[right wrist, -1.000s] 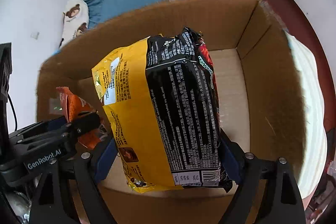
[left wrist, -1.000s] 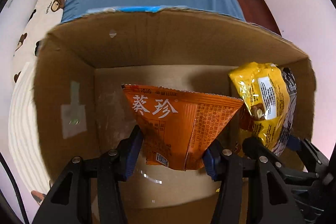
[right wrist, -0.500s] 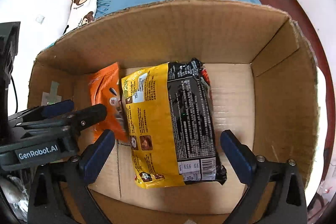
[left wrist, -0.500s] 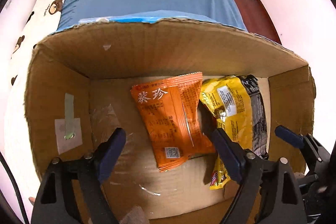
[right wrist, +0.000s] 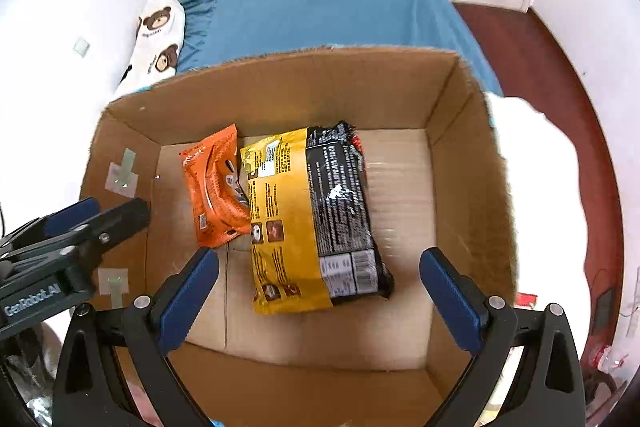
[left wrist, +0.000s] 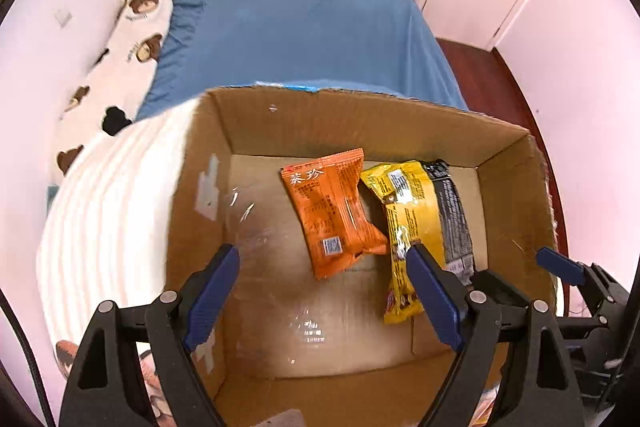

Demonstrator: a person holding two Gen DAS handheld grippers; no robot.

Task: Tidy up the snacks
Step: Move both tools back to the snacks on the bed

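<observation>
Left claw [left wrist: 324, 291]: wide open, it holds nothing; it hangs above the box and its blue pads touch no packet.
Right claw [right wrist: 318, 295]: also wide open and empty; the yellow-black packet shows between its fingers, but lower down, on the floor of the box, not in contact.
Orange packet [left wrist: 334, 211]: lies flat on the box floor, a little tilted, toward the middle-left.
Yellow-black packet [right wrist: 310, 215]: lies flat just right of the orange one; their near edges touch or overlap slightly, I cannot tell which.
Box [right wrist: 472, 179]: open cardboard box, standing at the foot of a bed [left wrist: 304, 39] with a blue sheet; a white striped cloth [left wrist: 104, 219] lies beside the left wall of the box.
Step in hand: I judge that the placing of these two snacks is done and both claws are free above the box.
Next move: probably to go out of the box and fetch more snacks; none is visible outside the box in these views, so the claws must first turn toward where the rest lies. The right half of the box floor is free for them.
</observation>
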